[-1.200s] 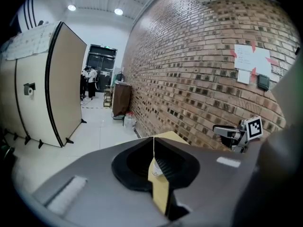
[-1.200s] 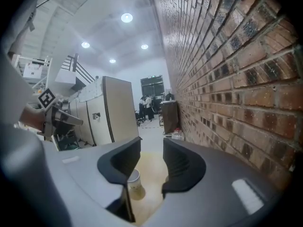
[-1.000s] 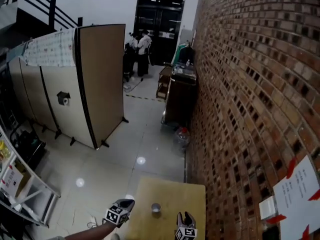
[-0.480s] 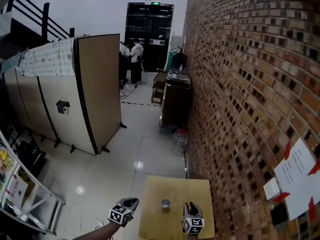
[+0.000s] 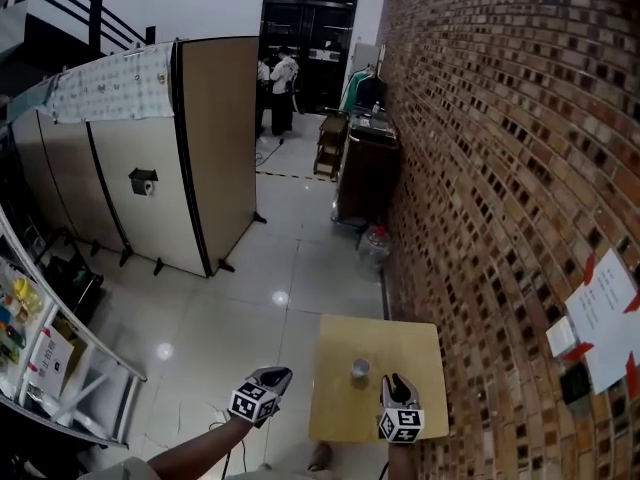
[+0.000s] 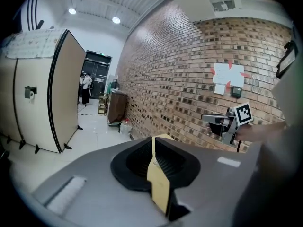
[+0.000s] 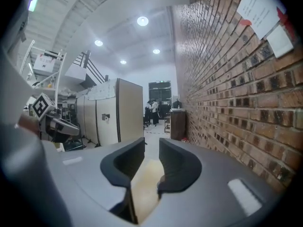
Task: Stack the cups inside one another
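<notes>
The left gripper (image 6: 154,141) fills the lower part of the view. Its dark jaws are held almost together, having just been opened a little, and nothing is gripped between them. Through the thin slit a strip of tan table (image 6: 158,193) is seen. To the right, the right gripper (image 6: 222,125) is held out in front of a long brick wall (image 6: 180,79), on which white papers (image 6: 227,74) are taped. A beige folding partition (image 6: 47,89) is seen at the left. Dark doors (image 6: 97,65) and standing people (image 6: 86,85) are seen far back, with a brown cabinet (image 6: 116,108) by the wall.
</notes>
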Motion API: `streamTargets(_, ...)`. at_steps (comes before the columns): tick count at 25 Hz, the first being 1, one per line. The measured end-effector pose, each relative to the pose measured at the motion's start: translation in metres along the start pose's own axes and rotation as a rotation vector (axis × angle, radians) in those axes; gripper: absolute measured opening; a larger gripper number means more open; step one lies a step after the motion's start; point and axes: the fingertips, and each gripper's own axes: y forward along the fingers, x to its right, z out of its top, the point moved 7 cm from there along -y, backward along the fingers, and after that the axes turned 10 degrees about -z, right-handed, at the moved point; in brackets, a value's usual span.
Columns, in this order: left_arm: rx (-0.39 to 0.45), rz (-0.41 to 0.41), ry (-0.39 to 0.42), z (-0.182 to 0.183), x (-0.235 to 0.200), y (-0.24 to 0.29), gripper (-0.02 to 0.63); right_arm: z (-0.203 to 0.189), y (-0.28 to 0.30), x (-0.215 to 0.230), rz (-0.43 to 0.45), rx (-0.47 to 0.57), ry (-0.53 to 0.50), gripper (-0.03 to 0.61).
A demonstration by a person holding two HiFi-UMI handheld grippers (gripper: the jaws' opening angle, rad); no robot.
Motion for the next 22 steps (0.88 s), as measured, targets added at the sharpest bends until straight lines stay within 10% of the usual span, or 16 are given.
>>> streamTargets(22, 0.070, -0.109, 0.098, 0.010, 0.062, -0.080, 0.038, 0.055, -0.108, -0.088, 0.059, 0.136, -0.103, 0.084)
